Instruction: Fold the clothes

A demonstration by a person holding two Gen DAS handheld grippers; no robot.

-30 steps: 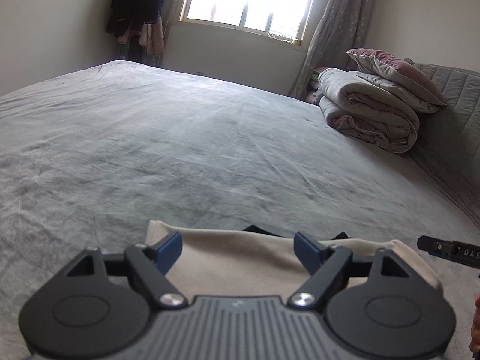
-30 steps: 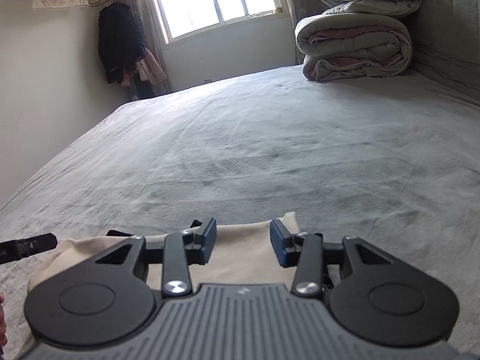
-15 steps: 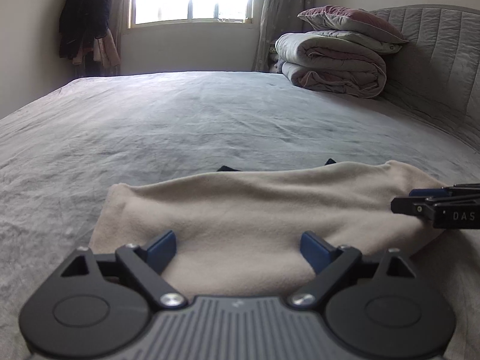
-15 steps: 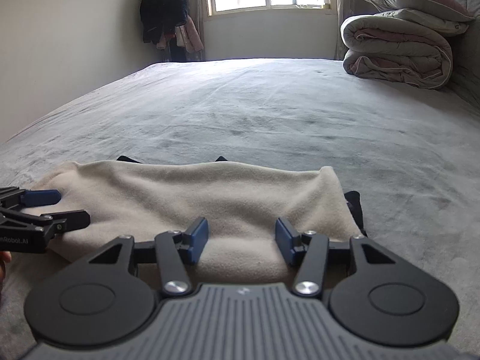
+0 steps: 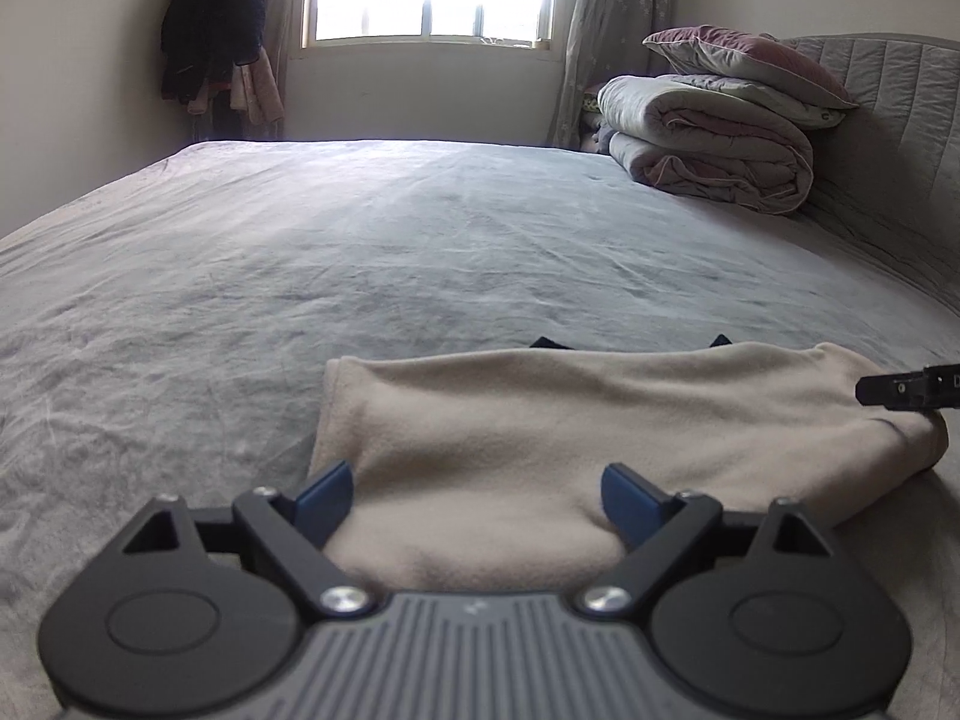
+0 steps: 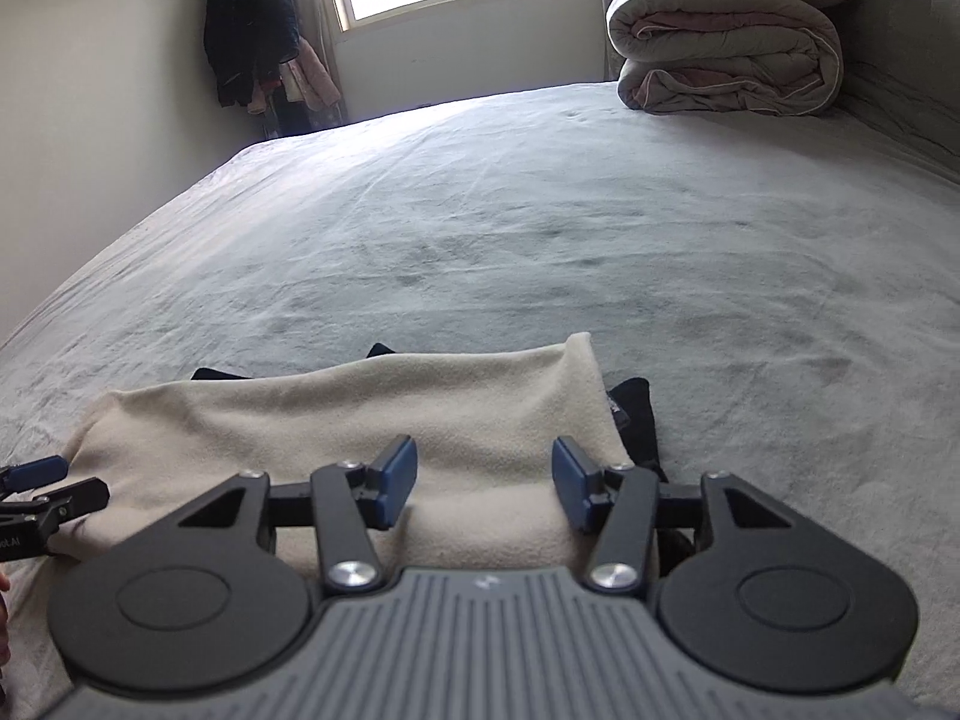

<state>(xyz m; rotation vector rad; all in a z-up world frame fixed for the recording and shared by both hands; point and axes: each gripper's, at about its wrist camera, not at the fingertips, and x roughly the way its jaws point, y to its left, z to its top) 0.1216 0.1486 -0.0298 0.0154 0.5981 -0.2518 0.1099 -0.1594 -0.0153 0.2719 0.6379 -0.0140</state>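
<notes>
Tools came first in both views: the left tool (image 5: 474, 495) stood with its blue pads wide apart and nothing pinched between them, and the right tool (image 6: 485, 480) stood likewise parted, somewhat less widely, also gripping nothing. Beige cloth filled the gap of each, but whether the pads pressed on it or merely hung over it could not be told.

Directly ahead of both tools lay the beige garment (image 5: 600, 420), a soft fleece piece spread on the grey bed (image 5: 420, 252) near its front edge. Its long axis ran crosswise to the tools' pointing direction, left to right, so the two tools stood side by side along its near edge. The left tool sat toward the garment's left end, whose rounded corner showed just beyond its left pad; the right tool sat toward the right end, its tip visible at the right margin of the left view. A dark garment (image 6: 636, 414) peeked out from beneath, at the far edge and past the right end.

As a judgement, the beige piece looked doubled over already, with a rolled far edge, which would suit either a fold just laid down or one about to be taken further; the crosswise lie meant each tool was nearest its own end.

Farther off, a rolled quilt (image 5: 708, 144) and pillow (image 5: 750, 54) rested by the headboard.
</notes>
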